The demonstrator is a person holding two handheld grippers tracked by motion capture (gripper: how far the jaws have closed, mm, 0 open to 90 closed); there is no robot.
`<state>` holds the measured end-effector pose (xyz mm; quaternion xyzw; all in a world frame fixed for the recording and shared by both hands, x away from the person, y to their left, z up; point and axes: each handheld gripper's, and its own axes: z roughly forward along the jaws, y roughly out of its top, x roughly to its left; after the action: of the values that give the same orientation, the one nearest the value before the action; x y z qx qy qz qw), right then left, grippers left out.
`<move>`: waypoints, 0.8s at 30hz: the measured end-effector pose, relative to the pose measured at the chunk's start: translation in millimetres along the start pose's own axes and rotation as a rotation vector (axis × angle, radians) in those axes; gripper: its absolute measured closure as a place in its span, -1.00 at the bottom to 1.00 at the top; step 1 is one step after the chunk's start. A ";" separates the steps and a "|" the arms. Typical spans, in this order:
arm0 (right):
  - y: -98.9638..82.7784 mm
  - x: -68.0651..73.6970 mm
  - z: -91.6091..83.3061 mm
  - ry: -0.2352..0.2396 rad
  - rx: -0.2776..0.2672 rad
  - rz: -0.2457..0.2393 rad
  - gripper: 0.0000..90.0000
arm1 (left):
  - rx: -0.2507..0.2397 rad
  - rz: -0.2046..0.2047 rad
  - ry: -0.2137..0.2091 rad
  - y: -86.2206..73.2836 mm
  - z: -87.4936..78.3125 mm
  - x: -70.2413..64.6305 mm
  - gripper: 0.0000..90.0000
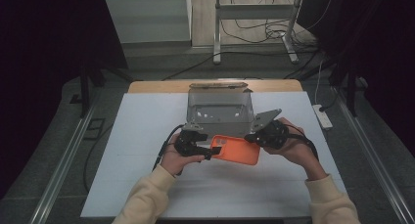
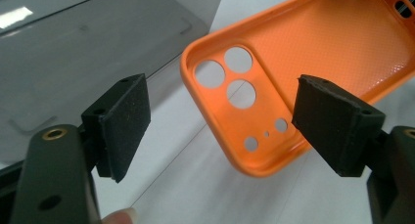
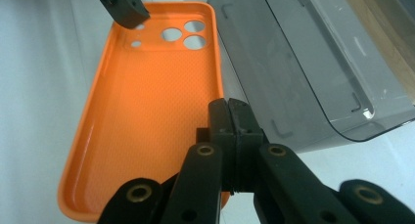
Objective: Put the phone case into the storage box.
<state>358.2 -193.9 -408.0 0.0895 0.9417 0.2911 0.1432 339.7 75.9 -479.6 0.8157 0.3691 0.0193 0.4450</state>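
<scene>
We have an orange phone case [image 1: 236, 149] held just above the white counter [image 1: 127, 150], in front of a smoked, translucent grey box [image 1: 219, 108] that stands at the counter's far middle. The case lies hollow side up, so we look into its dimpled inner face, with the cluster of round camera holes [image 2: 230, 73] at the end nearest our left hand. We judge it to be light and thin-walled, a rubbery shell that will bend and twist if carried by one end alone, and not at all fragile; its raised rim is the sensible place to pinch, since the broad floor offers nothing to close on and the smooth outer skin may slide. The right claw [image 3: 230, 131] has its jaws together on the long rim of the case at the side nearest the box, and this pinch looks to be what keeps the case aloft. The left claw [image 2: 222, 131] stands wide apart, its foam-faced pads [image 2: 127, 121] on either side of the camera-hole end with clear air between pad and case; it holds nothing. In the right gripper view one of those left pads [image 3: 122, 6] hangs over the corner beside the holes. Should we close the left claw, the short end rim by the holes seems the natural bite, giving us both ends and stopping the sag.
</scene>
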 end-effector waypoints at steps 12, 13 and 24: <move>1.3 2.4 -0.7 0.003 -0.007 -0.017 0.98 | 0.014 -0.081 -0.140 -2.4 11.2 17.0 -0.38; 1.4 2.5 -1.1 -0.001 -0.013 -0.018 0.98 | 0.015 -0.083 -0.149 -2.6 11.5 17.8 -0.34; 0.7 3.0 -2.0 0.003 -0.011 -0.024 0.98 | 0.021 -0.115 -0.163 -4.3 6.2 22.0 0.47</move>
<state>354.8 -193.6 -406.6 0.0770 0.9413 0.2945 0.1456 355.4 86.5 -493.1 0.7966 0.3782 -0.0767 0.4652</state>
